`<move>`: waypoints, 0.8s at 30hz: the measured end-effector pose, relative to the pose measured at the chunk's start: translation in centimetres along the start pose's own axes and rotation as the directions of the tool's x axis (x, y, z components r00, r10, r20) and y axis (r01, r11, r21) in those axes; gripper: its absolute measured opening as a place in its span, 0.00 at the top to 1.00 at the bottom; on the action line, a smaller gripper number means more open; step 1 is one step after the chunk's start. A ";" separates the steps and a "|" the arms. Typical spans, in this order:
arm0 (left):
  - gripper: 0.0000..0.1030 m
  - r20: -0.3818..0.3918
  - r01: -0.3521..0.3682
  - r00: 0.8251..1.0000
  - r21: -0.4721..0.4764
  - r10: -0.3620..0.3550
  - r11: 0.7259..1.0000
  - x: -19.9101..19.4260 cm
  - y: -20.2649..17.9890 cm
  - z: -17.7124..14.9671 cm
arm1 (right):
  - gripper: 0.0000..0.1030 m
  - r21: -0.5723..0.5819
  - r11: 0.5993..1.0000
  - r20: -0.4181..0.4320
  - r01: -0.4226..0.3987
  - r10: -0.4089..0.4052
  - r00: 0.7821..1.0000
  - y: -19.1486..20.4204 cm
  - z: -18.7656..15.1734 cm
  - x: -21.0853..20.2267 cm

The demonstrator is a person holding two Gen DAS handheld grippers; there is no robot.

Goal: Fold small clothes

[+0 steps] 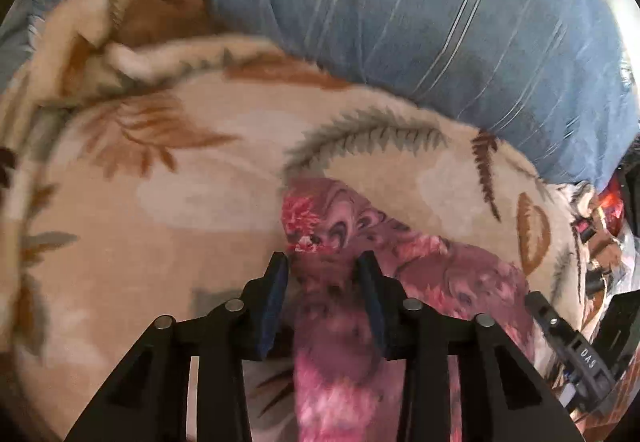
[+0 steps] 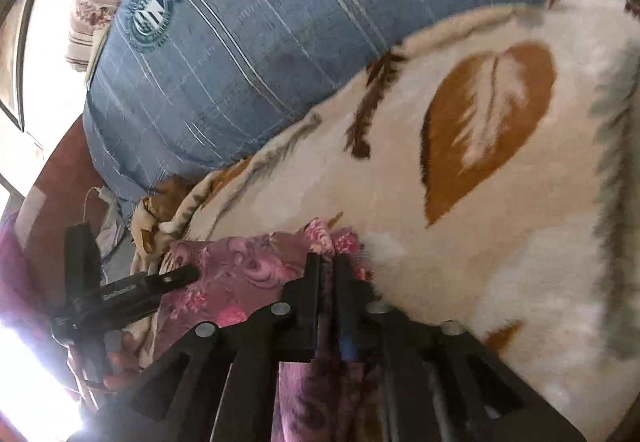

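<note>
Here the left gripper (image 1: 323, 262) tips steeply down over a cream blanket (image 1: 180, 201) with a leaf print, its two blue-padded fingers (image 1: 276, 302) standing apart with a gathered fold of the pink floral garment (image 1: 340, 342) running between them; whether the pads press the cloth I cannot tell. The right gripper (image 2: 327, 266) slants down at the same garment (image 2: 240, 270), its jaws pressed nearly together and pinching a bunched edge of the pink cloth. The garment lies on the blanket near its edge by the blue striped pillow (image 2: 280, 21), stretched between the two grippers. No containers show. In the right wrist view a hand (image 2: 120, 362) holds the left gripper's handle.
</note>
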State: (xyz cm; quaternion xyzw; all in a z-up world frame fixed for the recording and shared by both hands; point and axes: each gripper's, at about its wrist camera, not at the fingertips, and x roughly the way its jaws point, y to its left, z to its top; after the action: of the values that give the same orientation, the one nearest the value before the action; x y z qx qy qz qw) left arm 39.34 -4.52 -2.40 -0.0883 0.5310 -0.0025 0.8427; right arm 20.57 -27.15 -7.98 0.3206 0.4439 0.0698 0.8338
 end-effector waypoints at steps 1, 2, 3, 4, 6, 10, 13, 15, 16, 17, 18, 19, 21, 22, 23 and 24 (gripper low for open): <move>0.66 0.025 0.013 1.000 0.019 -0.013 1.000 -1.5 0.1 -0.7 | 0.85 -0.025 0.998 0.010 -0.051 0.052 0.999 0.5 -0.2 -0.9; 0.66 0.049 0.036 0.998 0.043 -0.038 0.998 -3.1 0.2 -1.8 | 0.85 -0.064 0.991 0.024 -0.115 0.116 0.993 1.2 -0.9 -2.2; 0.63 0.067 0.058 0.996 0.065 -0.062 0.996 -4.3 0.1 -3.2 | 0.85 -0.094 0.986 0.028 -0.137 0.140 0.990 1.7 -1.4 -2.9; 0.60 0.072 0.082 0.994 0.079 -0.087 0.994 -5.0 -0.2 -4.7 | 0.85 -0.128 0.980 0.022 -0.151 0.155 0.988 2.2 -2.1 -3.3; 0.56 0.064 0.105 0.992 0.088 -0.111 0.991 -5.6 -0.5 -7.5 | 0.85 -0.199 0.974 -0.035 -0.109 0.104 0.994 2.8 -4.2 -2.5; 0.48 0.038 -0.060 0.998 0.172 0.054 0.983 -3.4 -1.3 -10.4 | 0.93 -0.286 0.958 -0.051 0.004 -0.020 0.998 3.1 -5.8 -0.6; 0.54 0.035 -0.048 0.998 0.162 0.043 0.986 -5.8 -1.7 -10.4 | 0.84 -0.277 0.961 -0.053 0.029 -0.046 0.998 4.4 -5.6 -3.0; 0.54 0.053 -0.010 0.999 0.167 0.001 0.986 -8.3 -1.9 -11.3 | 0.83 -0.315 0.949 -0.050 0.021 -0.039 0.998 5.1 -6.2 -4.7; 0.52 0.070 -0.006 0.997 0.181 -0.006 0.983 -9.2 -2.0 -12.0 | 0.78 -0.336 0.941 -0.048 0.027 -0.046 0.998 4.9 -6.9 -5.5; 0.51 0.091 -0.013 0.996 0.201 -0.005 0.979 -10.3 -2.0 -13.3 | 0.69 -0.357 0.933 -0.039 0.047 -0.065 0.997 4.8 -7.6 -5.8; 0.48 0.097 -0.016 0.995 0.211 -0.004 0.977 -10.7 -2.1 -14.2 | 0.64 -0.373 0.923 -0.022 0.096 -0.112 0.993 4.5 -8.8 -6.2; 0.45 0.090 -0.018 0.996 0.221 -0.002 0.975 -10.6 -2.1 -15.3 | 0.53 -0.376 0.919 -0.019 0.119 -0.137 0.990 4.4 -9.2 -5.9; 0.43 0.031 -0.056 0.998 0.257 0.050 0.965 -8.8 -2.2 -17.4 | 0.65 -0.374 0.915 -0.050 0.149 -0.180 0.982 3.4 -10.3 -4.7; 0.41 0.023 -0.087 0.996 0.276 0.084 0.957 -8.0 -2.2 -18.0 | 0.79 -0.362 0.925 -0.051 0.116 -0.144 0.988 3.2 -10.5 -4.3; 0.38 0.048 -0.102 0.995 0.284 0.092 0.953 -7.5 -2.0 -18.5 | 0.79 -0.353 0.928 -0.030 0.122 -0.141 0.990 3.0 -10.4 -4.5; 0.30 0.071 -0.113 0.993 0.270 0.098 0.956 -7.7 -1.7 -18.6 | 0.79 -0.335 0.933 -0.024 0.129 -0.145 0.989 2.7 -10.2 -4.4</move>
State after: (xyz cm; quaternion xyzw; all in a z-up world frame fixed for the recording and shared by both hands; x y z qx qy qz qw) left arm 19.43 -8.15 -3.07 0.0573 0.5055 -0.0284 0.8605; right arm 10.35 -21.99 -7.39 0.1418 0.4669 0.0930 0.8679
